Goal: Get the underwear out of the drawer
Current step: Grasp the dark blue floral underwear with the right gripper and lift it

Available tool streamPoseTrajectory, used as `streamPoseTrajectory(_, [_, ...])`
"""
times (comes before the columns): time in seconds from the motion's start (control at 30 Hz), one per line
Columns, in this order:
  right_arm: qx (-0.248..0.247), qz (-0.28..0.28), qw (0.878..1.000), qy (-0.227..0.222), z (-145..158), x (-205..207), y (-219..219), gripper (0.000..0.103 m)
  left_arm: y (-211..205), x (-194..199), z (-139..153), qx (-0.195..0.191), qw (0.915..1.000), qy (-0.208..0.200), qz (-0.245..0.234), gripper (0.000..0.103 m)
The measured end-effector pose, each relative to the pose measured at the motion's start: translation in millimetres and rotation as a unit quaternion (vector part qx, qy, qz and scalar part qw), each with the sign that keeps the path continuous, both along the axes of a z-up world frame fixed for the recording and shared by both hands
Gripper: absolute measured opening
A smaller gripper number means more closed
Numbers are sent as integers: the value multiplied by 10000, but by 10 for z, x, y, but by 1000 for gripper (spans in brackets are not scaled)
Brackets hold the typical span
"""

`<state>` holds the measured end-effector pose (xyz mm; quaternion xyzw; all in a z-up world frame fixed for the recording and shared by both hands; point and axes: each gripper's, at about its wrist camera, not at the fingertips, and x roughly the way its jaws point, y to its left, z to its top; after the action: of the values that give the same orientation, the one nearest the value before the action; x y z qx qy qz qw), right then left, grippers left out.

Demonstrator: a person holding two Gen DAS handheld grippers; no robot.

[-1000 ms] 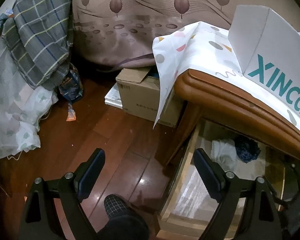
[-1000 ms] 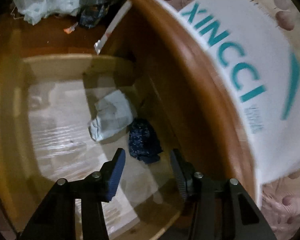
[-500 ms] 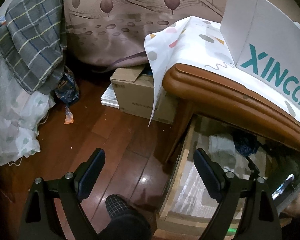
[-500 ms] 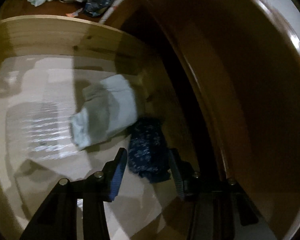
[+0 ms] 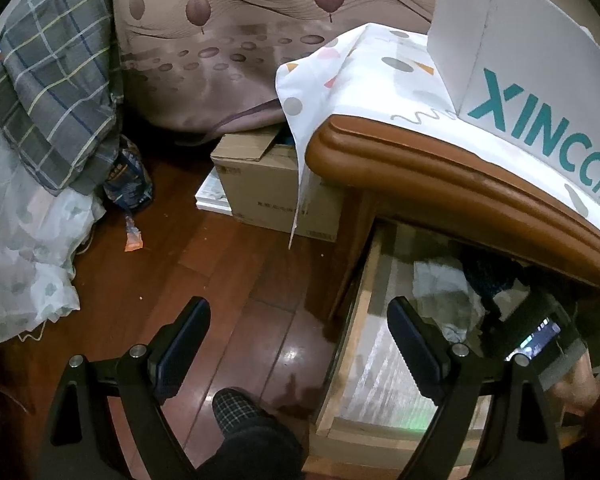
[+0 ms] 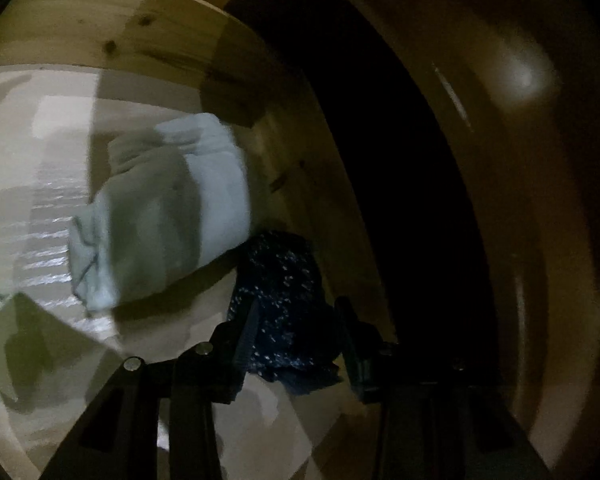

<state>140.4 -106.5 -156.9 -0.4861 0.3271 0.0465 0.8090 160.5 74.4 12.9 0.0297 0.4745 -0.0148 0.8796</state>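
While reaching deeper into drawer (image 6: 80, 28) than before, right gripper (image 6: 296, 332) jaws opening around dark underwear (image 6: 280, 280), apparently not clamped yet.

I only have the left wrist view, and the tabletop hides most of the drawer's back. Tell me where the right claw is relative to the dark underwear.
Observer: In the right wrist view, the right claw straddles the dark underwear. Its jaws are opening, with the cloth between the fingers.
Operator: Describe that piece so I know it's the right one.
Observer: It's dark blue with pale speckles, and crumpled rather than folded.
Operator: Now tell me what lies next to it.
Observer: The pale folded garment lies just beyond it to the left and seems to touch it.
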Motion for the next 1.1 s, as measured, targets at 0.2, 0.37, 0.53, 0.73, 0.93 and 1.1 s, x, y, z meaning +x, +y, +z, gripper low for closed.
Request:
streamPoseTrajectory(0.2, [141, -24, 9999, -70, -58, 163, -18, 58, -53, -9, -19, 79, 9999, 9, -96, 88])
streamPoseTrajectory(0.37, [382, -91, 9992, -116, -53, 272, -129, 58, -58, -12, -31, 60, 9999, 37, -123, 88])
streamPoseTrajectory(0.53, [853, -271, 9960, 20, 19, 371, -275, 56, -48, -1, -60, 85, 9998, 96, -117, 88])
streamPoseTrajectory(0.73, [1110, -274, 9933, 138, -10, 247, -360, 37, -57, 9, -72, 136, 9998, 94, -129, 88])
streamPoseTrajectory(0.93, [907, -174, 9949, 408, -34, 168, -314, 21, -58, 15, -94, 149, 9997, 105, -134, 88])
streamPoseTrajectory(1.1, [808, -3, 9943, 692, -17, 14, -172, 20, -63, 11, -86, 141, 9997, 137, -161, 88])
